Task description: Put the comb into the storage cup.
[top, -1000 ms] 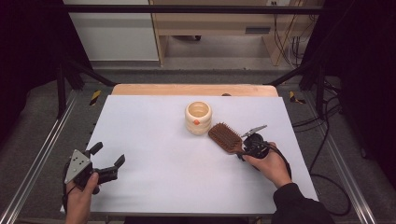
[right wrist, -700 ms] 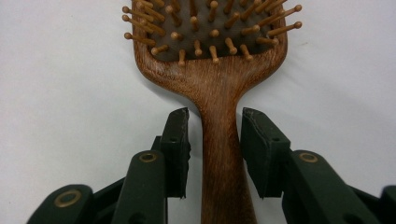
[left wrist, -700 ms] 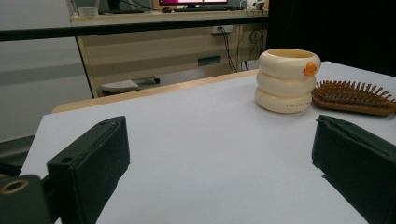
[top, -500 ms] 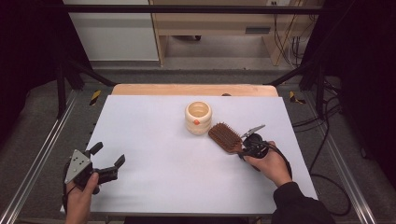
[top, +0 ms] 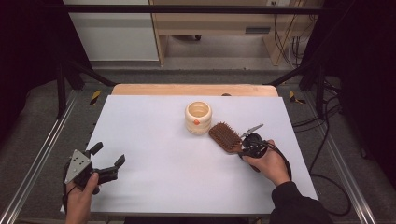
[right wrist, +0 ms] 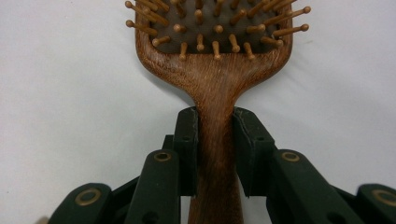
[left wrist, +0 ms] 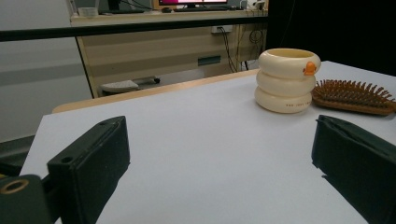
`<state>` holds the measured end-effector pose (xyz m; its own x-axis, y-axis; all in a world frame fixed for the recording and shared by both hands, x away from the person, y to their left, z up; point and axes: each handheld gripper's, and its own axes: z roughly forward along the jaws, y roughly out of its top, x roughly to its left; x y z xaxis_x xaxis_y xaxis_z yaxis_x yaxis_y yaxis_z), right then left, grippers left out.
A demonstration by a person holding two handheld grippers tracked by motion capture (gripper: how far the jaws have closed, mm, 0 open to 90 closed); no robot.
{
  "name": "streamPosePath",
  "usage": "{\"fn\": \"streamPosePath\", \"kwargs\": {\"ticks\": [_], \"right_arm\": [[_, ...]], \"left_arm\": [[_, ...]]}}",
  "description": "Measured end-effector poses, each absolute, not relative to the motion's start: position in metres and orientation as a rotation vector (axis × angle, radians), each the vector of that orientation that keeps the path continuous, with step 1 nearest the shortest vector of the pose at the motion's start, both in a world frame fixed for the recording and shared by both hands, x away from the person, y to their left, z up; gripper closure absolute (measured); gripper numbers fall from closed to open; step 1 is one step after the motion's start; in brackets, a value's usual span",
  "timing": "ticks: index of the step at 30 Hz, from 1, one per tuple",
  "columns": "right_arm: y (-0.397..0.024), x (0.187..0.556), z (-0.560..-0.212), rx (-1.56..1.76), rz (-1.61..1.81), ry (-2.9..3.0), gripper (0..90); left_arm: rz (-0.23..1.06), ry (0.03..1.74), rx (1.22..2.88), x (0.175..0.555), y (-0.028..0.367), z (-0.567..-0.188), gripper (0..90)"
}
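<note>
Right gripper [right wrist: 215, 140]: two black matte jaws with brass-ringed pivots, just closed in from a wider set; pads now pressed against both sides of the hairbrush's neck, clamping it. In the high view the same right gripper [top: 246, 145] sits at the table's right-hand part, held by the person's right hand [top: 270, 164], a dark sleeve behind it and a black cable trailing off.

Hairbrush [right wrist: 215, 70]: dark brown wood with visible grain, a paddle-shaped head narrowing to a slim handle that runs down between the jaws. Bristles are round-tipped wooden pins set in a dark cushion, facing up. It lies flat on the table, head [top: 224, 136] angled toward the cup, just beside it; whether they touch cannot be told.

Cup [top: 198, 117]: cream-coloured, glossy, shaped as three stacked rounded rings, open at the top, with a small orange mark on its side. Stands upright near the table's middle, toward the far edge.

Left gripper [top: 108, 163]: black blocky jaws standing wide apart with nothing between them, a grey three-cornered plate on top; held in the left hand [top: 78, 201] at the near left corner, well apart from brush and cup.

Table [top: 149, 186]: smooth white matte top with a pale wooden strip along the far edge.
</note>
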<state>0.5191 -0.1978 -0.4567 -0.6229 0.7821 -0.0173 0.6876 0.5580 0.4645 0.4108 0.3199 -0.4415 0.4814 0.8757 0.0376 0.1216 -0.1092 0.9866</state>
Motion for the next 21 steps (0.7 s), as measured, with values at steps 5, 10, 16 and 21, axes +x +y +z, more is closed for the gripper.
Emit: {"fn": "streamPosePath", "kwargs": {"ticks": [5, 10, 16, 21], "right_arm": [[-0.197, 0.519, -0.456, 1.244, 0.611, 2.571, 72.7], [-0.195, 0.517, -0.454, 1.258, 0.588, 2.568, 72.9], [-0.200, 0.505, -0.453, 1.260, 0.632, 2.532, 72.9], [-0.202, 0.498, -0.449, 1.253, 0.680, 2.514, 73.0]], "left_arm": [[0.813, 0.890, 1.566, 0.411, 0.320, -0.441, 4.4], [0.814, 0.893, 1.563, 0.410, 0.321, -0.441, 4.3], [0.815, 0.895, 1.560, 0.411, 0.321, -0.441, 4.4], [0.816, 0.893, 1.563, 0.411, 0.320, -0.441, 4.4]]}}
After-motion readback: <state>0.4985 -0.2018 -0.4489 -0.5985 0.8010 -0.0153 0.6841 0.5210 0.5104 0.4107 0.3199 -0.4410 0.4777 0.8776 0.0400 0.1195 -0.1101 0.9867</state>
